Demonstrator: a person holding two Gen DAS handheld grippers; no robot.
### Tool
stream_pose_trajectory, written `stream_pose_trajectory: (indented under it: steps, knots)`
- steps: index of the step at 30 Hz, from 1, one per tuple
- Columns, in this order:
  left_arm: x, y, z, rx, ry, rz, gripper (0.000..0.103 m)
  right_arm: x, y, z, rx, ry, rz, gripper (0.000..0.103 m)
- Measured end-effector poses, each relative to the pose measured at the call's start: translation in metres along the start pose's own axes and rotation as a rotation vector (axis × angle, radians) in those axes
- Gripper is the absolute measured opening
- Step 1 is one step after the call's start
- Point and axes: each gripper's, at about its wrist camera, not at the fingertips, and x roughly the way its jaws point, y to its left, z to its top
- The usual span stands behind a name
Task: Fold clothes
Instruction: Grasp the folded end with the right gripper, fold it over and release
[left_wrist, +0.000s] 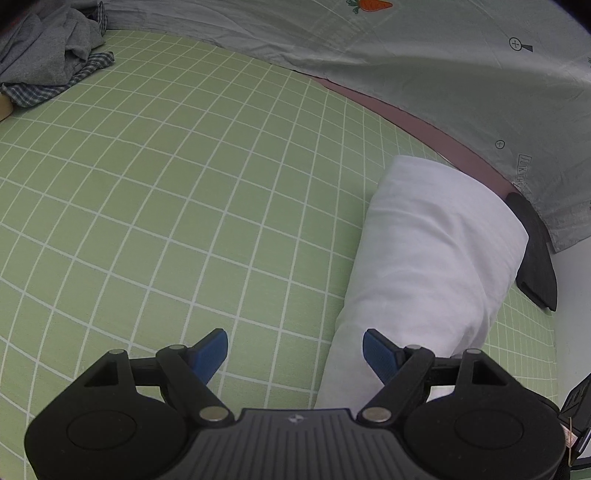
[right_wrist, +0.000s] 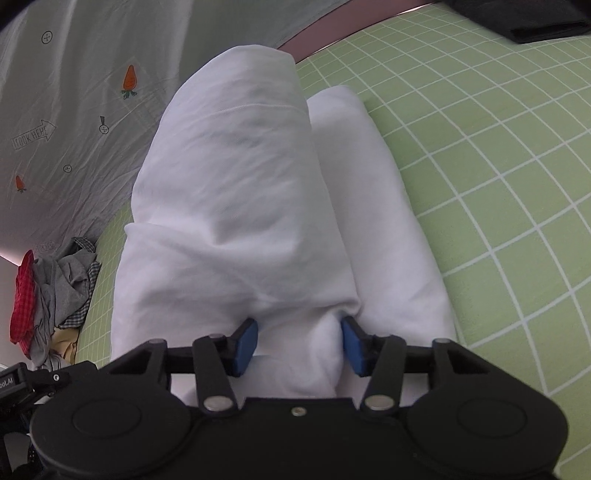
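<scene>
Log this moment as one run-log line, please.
task: fold clothes | right gripper: shut on white garment | left gripper: open, empty, beside garment | surface: green checked sheet

The left gripper (left_wrist: 295, 350), a black plastic two-finger tool with blue ribbed pads, fills the bottom of the left wrist view and tilts steeply downward. Its fingers stand wide apart: one blue pad (left_wrist: 210, 352) sits left of centre and the other right of centre, with nothing pinched between them. The right gripper (right_wrist: 299, 341), of the same black build with blue pads, fills the bottom of the right wrist view and also slants downward. Its fingers are drawn in much closer, and both pads (right_wrist: 245, 345) press on a bunched fold of the white cloth garment (right_wrist: 236, 206) between them at lower centre.
</scene>
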Motion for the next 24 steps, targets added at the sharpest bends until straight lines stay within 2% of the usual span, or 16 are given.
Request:
stream_pose_trajectory:
  steps: [1,4,7,8,12,13,14,15,17,19,21,23,24]
  knots:
    - [0.002,-0.003,0.0,0.008,0.004,-0.004,0.081,-0.002,0.0,0.001,-0.009,-0.009,-0.007,0.01]
    - [0.003,-0.016,0.0,0.047,-0.003,-0.023,0.081,-0.029,0.001,0.006,-0.012,-0.112,0.045,0.008]
    - [0.006,-0.031,0.0,0.086,-0.008,-0.037,0.081,-0.072,-0.005,0.02,0.049,-0.25,0.121,0.007]
    - [0.008,-0.035,0.0,0.101,-0.005,-0.039,0.081,-0.076,-0.008,0.023,0.037,-0.259,0.088,0.007]
    - [0.015,-0.046,-0.004,0.137,0.014,-0.033,0.081,-0.071,-0.017,0.029,-0.082,-0.213,-0.16,0.007]
    - [0.016,-0.048,-0.004,0.142,0.018,-0.033,0.081,-0.063,-0.024,0.027,-0.089,-0.166,-0.201,0.007]
    - [0.016,-0.048,-0.005,0.143,0.018,-0.029,0.081,-0.053,-0.032,0.022,-0.084,-0.1,-0.231,0.01]
    - [0.017,-0.049,-0.005,0.141,0.015,-0.025,0.083,-0.049,-0.036,0.017,-0.086,-0.071,-0.251,0.015]
    - [0.017,-0.049,-0.005,0.134,0.01,-0.021,0.084,-0.052,-0.038,0.012,-0.086,-0.084,-0.269,0.04]
    - [0.016,-0.05,-0.005,0.131,0.012,-0.023,0.084,-0.059,-0.036,0.015,-0.086,-0.116,-0.257,0.054]
    - [0.019,-0.055,-0.002,0.141,0.015,-0.029,0.085,-0.065,-0.031,0.023,-0.089,-0.15,-0.239,0.057]
    - [0.024,-0.061,0.002,0.155,0.018,-0.039,0.087,-0.067,-0.025,0.032,-0.083,-0.175,-0.216,0.074]
    - [0.027,-0.065,0.004,0.163,0.022,-0.045,0.088,-0.067,-0.022,0.033,-0.083,-0.178,-0.204,0.076]
